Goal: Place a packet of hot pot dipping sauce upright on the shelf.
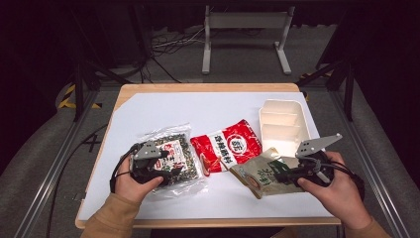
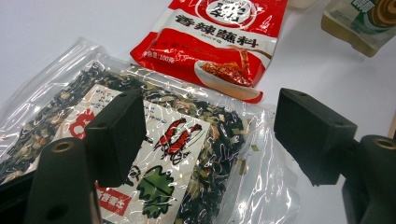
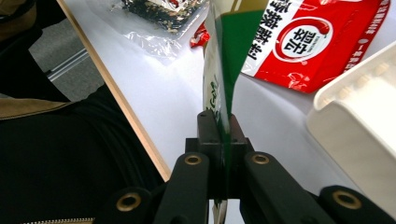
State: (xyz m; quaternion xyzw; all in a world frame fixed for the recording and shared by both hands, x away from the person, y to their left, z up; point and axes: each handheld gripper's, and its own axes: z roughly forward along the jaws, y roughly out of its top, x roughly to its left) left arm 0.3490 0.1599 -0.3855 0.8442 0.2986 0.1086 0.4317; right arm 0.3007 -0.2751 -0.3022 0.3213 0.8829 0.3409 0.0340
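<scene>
Three packets lie on the white table. A clear bag of dark dried greens (image 1: 173,151) is at the left, a red and white seasoning packet (image 1: 228,145) in the middle, and a tan and green packet (image 1: 257,174) at the right. My left gripper (image 1: 166,168) hovers over the clear bag (image 2: 51,116); its jaws stand wide apart above it, open (image 2: 212,135). My right gripper (image 1: 278,174) is shut on an edge of the tan and green packet (image 3: 229,56), which stands edge-on between the jaws (image 3: 223,126) and is lifted off the table.
A white divided box (image 1: 281,124) stands at the back right, close beside my right gripper (image 3: 364,121). The red packet (image 3: 308,42) lies between the two hands. The table's wooden front edge (image 3: 121,107) is near the person's body.
</scene>
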